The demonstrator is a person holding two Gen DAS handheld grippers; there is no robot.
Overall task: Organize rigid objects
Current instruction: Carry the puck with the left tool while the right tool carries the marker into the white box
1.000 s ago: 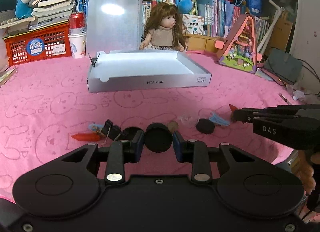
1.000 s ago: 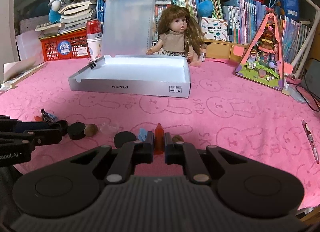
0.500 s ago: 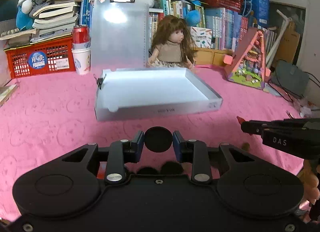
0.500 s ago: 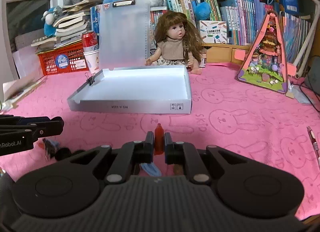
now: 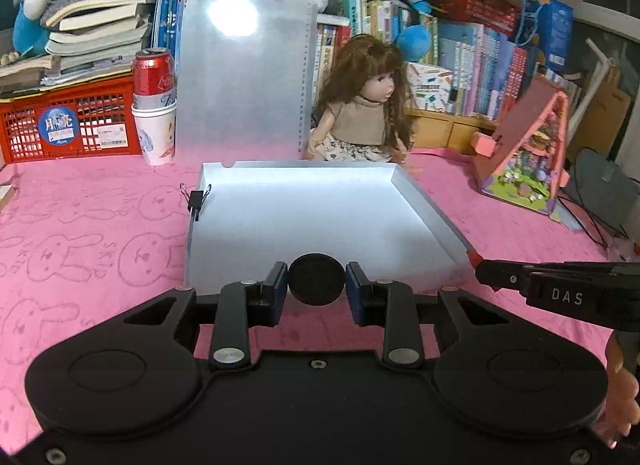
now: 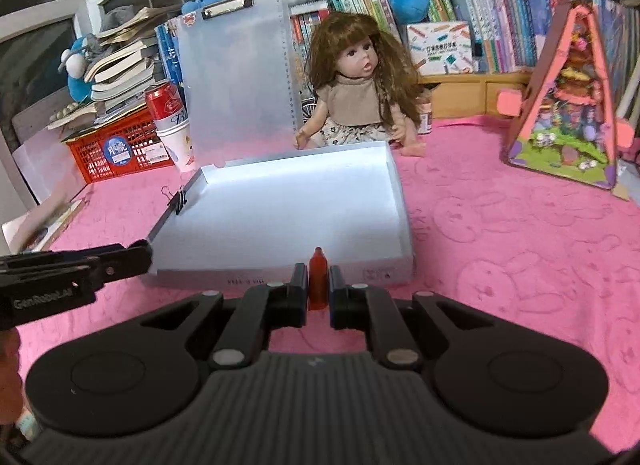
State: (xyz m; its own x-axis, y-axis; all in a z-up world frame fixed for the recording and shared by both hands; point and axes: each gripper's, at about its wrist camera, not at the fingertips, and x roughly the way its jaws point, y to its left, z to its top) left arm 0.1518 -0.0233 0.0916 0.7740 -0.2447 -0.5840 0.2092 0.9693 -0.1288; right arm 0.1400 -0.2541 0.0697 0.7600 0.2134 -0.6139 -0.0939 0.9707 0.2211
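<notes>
My left gripper [image 5: 317, 281] is shut on a black round disc [image 5: 317, 280] and hangs over the near edge of the open white box [image 5: 424, 201]. In the right wrist view my right gripper [image 6: 318, 285] is shut on a small red bottle-shaped piece [image 6: 318, 277], just in front of the white box [image 6: 400, 201]. The box is empty, its clear lid [image 5: 244, 77] standing upright behind. A black binder clip [image 5: 196, 201] grips its left wall. The right gripper [image 5: 478, 265] shows at the right of the left wrist view; the left gripper [image 6: 142, 255] shows at the left of the right wrist view.
A pink rabbit-print cloth [image 5: 80, 225] covers the table. Behind the box sit a doll [image 5: 368, 105], a red can in a paper cup [image 5: 154, 105], a red crate [image 5: 60, 125] and a pink toy house [image 5: 528, 153]. Books and plush toys fill the back.
Both grippers rose and moved forward toward the box with their pieces held. The loose small items on the cloth have dropped out of view.
</notes>
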